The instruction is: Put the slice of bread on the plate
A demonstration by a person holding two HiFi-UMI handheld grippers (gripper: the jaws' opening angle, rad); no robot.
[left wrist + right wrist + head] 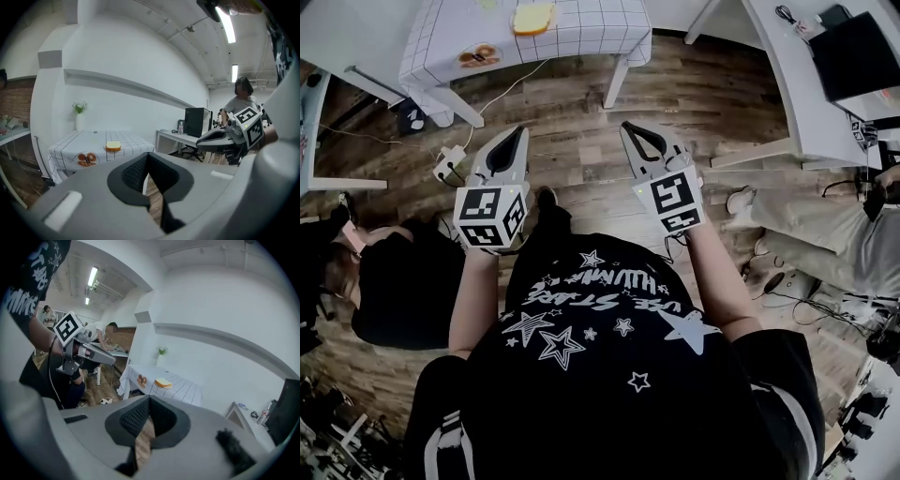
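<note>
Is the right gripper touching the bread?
Apart. In the head view the right gripper hangs over the wooden floor, well short of the table where the bread lies.

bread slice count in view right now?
1. The slice of bread lies on the checked tablecloth, well ahead of the left gripper and the right gripper. No second slice shows, though the head view crops the tabletop.

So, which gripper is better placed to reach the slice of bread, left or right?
Left, slightly. In the head view the slice of bread lies almost straight ahead of the left gripper, while the right gripper is further to the side. Both are shut and far from the table.
</note>
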